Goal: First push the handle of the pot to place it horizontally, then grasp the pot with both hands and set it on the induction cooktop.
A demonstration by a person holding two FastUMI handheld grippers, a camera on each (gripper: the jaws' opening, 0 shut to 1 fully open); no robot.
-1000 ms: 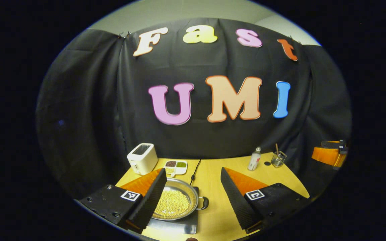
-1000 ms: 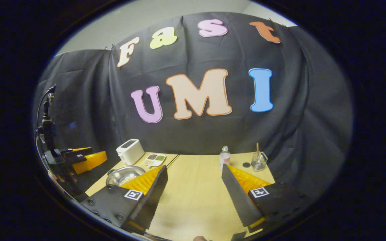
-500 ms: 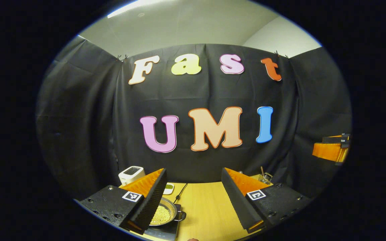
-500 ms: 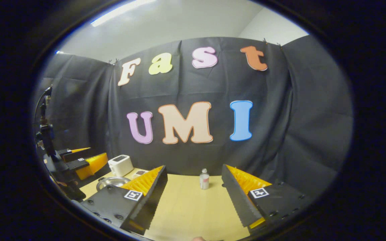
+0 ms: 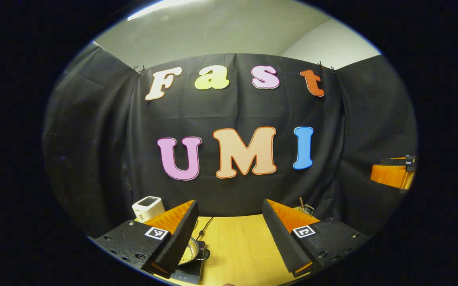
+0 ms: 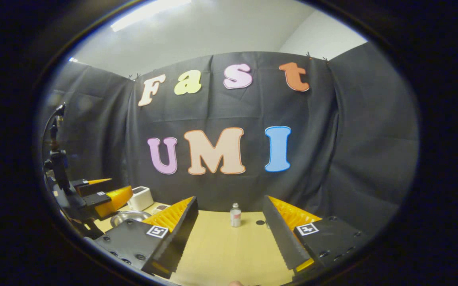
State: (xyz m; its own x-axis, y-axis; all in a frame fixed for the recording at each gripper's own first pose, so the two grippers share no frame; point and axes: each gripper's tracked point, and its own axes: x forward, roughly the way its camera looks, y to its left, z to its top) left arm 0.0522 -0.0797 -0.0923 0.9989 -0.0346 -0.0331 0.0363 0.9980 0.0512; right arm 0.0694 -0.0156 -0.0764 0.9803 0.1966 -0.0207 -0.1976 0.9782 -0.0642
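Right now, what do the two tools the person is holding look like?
The left tool and the right tool look alike: two wedge-shaped fingers with ribbed, sawtooth inner faces, mounted on black blocks with visible screws. Each block carries a small square black-and-white marker. In the right gripper view, the left tool also shows from the side, with a black post and a thin cable rising behind it.

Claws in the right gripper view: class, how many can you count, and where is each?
2. The right claw, open, rises from the bottom of the view over the table. The left claw hangs at the left, above the pot.
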